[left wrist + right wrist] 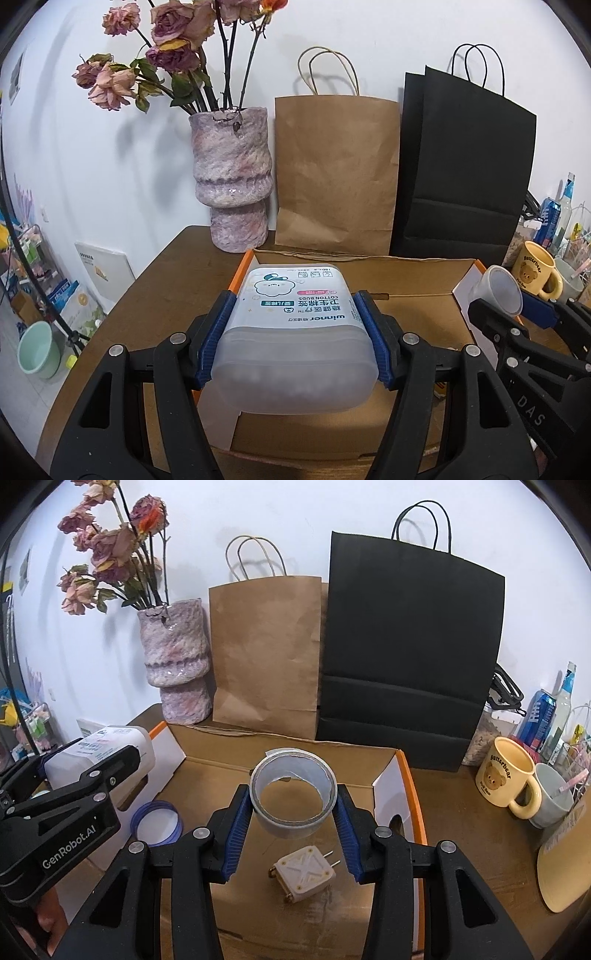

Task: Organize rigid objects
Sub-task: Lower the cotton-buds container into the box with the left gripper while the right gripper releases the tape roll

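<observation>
My left gripper (pixel 293 339) is shut on a translucent cotton buds box (pixel 295 332) and holds it above the left part of an open cardboard box (pixel 417 314). The cotton buds box also shows in the right wrist view (pixel 110 749) at the left. My right gripper (pixel 293 812) is shut on a grey tape roll (pixel 293 794), held above the cardboard box (pixel 207 775). In the left wrist view the tape roll (pixel 498 293) shows at the right. On the box floor lie a white plug adapter (pixel 304 873) and a round blue-rimmed lid (pixel 157 823).
A stone-look vase (pixel 232 184) with dried roses, a brown paper bag (pixel 336 173) and a black paper bag (pixel 465 173) stand against the wall behind the box. A yellow bear mug (pixel 506 781), a grey cup (pixel 554 794), a can and a bottle stand at the right.
</observation>
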`<act>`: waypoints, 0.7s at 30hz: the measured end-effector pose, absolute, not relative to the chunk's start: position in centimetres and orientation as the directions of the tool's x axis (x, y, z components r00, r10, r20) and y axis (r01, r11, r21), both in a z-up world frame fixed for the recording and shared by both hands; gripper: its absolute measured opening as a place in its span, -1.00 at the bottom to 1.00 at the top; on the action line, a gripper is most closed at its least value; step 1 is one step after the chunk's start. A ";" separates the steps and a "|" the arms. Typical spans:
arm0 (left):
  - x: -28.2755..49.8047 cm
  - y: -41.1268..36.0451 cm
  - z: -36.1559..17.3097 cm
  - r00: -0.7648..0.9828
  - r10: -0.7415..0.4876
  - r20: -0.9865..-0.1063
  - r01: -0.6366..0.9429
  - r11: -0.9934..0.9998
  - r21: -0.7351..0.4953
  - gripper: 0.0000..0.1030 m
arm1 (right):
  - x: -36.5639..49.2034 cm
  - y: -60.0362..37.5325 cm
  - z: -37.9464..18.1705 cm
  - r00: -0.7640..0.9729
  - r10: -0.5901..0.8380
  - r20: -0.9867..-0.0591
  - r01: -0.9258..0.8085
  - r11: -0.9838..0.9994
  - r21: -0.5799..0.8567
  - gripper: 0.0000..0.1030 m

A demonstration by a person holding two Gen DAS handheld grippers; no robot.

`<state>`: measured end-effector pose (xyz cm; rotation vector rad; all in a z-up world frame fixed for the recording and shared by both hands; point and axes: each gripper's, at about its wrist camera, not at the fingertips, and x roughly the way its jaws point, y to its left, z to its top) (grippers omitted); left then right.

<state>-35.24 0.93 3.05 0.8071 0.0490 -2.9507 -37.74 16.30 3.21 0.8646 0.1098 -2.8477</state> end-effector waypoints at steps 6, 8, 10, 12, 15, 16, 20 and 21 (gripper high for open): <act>-36.3 1.1 2.8 -0.853 -0.075 -0.516 0.088 -0.996 0.000 0.19 | -39.2 16.4 2.8 -0.811 -0.122 -0.573 0.169 -0.985 -0.028 -0.06; -36.6 1.1 2.6 -0.851 -0.077 -0.519 0.088 -0.996 0.003 0.19 | -39.6 16.4 2.7 -0.808 -0.120 -0.577 0.168 -0.985 -0.029 -0.06; -37.0 1.1 2.5 -0.849 -0.077 -0.522 0.087 -0.996 0.005 0.19 | -39.9 16.5 2.5 -0.805 -0.118 -0.581 0.167 -0.985 -0.031 -0.06; -37.2 1.1 2.4 -0.848 -0.077 -0.524 0.086 -0.996 0.007 0.19 | -40.2 16.5 2.3 -0.803 -0.117 -0.585 0.167 -0.985 -0.033 -0.06; -37.7 1.2 2.3 -0.846 -0.080 -0.527 0.086 -0.996 0.012 0.19 | -40.7 16.4 2.0 -0.798 -0.114 -0.592 0.168 -0.985 -0.037 -0.06; -37.9 1.2 2.2 -0.844 -0.080 -0.530 0.087 -0.996 0.013 0.19 | -40.9 16.5 1.9 -0.796 -0.113 -0.595 0.168 -0.985 -0.037 -0.06; -38.5 1.0 2.0 -0.838 -0.078 -0.539 0.086 -0.996 0.010 0.19 | -41.3 16.4 1.6 -0.788 -0.112 -0.605 0.171 -0.984 -0.041 -0.06; -38.7 1.0 1.9 -0.837 -0.079 -0.541 0.087 -0.996 0.011 0.19 | -41.4 16.4 1.5 -0.787 -0.112 -0.607 0.172 -0.984 -0.041 -0.06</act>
